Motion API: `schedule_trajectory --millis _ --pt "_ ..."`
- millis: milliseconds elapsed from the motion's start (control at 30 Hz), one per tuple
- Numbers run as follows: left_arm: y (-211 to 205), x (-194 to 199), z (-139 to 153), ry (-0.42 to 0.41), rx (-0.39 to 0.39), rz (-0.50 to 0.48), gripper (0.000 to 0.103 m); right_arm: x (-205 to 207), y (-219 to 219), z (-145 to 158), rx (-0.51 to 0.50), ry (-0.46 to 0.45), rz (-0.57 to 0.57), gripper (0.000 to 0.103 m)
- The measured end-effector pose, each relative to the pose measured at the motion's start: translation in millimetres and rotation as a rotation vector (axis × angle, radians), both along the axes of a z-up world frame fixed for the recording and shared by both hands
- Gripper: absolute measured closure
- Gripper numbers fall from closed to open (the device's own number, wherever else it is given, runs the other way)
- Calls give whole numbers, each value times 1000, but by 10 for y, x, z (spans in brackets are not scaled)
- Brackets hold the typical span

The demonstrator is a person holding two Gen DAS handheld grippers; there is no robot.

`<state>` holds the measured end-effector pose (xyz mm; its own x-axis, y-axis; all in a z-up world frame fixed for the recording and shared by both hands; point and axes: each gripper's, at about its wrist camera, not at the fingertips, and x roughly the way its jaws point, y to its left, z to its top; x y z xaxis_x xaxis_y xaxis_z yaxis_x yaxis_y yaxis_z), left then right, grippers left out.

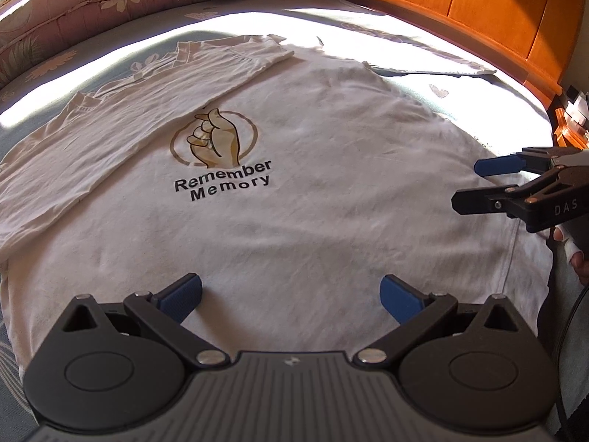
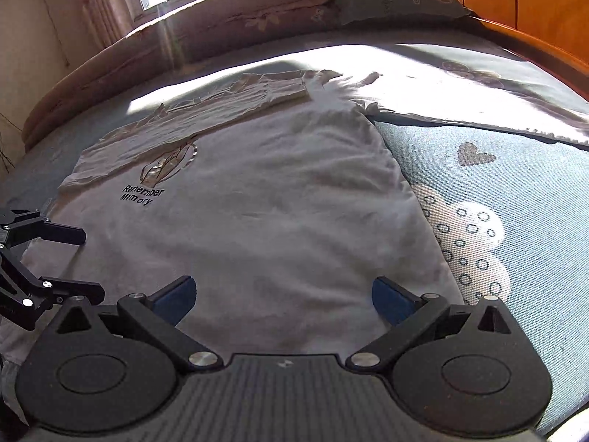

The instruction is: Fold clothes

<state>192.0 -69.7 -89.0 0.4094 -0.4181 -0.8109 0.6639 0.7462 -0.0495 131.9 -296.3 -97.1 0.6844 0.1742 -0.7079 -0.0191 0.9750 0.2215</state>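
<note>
Left wrist view: left gripper (image 1: pixel 291 296) spread wide, empty, above white T-shirt (image 1: pixel 313 199) lying flat on bed sheet (image 2: pixel 515 184) just ahead; one sleeve (image 1: pixel 110 118) folded over, ahead-left. Right gripper (image 2: pixel 283 300) likewise wide open, holding nothing, over the shirt's near right edge.
</note>
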Motion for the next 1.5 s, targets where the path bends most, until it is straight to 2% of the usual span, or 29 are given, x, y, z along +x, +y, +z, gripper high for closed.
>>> schedule_trajectory --millis 167,367,500,600,767,933,1067,1267,1333,1433,1500 --pt "-5 -40 36 -13 -15 -15 1 -11 -3 -10 2 -10 -23 0" --pt "-34 -66 38 -24 -22 -26 1 11 88 9 -84 26 15 0" --pt "-43 -78 27 -32 -14 -21 1 57 -51 118 -32 47 1 0" --pt "-71 -126 59 -56 -3 -20 1 93 -308 272 15 -2 -57 0" --pt "-130 -215 117 -80 -71 -101 1 213 -968 464 110 -71 -179 0" --pt "-206 -185 -49 -75 -10 -106 1 499 -1656 519 153 -100 -266 0" --pt "-180 -140 -40 -66 -36 -99 1 826 -2164 516 176 -132 -330 0" --pt "-153 -88 -53 -69 -66 -85 1 1241 -2889 399 204 -178 -463 0" --pt "-171 -89 -57 -79 -53 -92 1 1326 -3045 293 205 -170 -506 0" --pt "-158 -75 -60 -80 -61 -95 1 1336 -3213 87 214 -110 -552 0" --pt "-145 -66 -62 -81 -68 -95 1 1247 -3242 32 201 -107 -547 0"
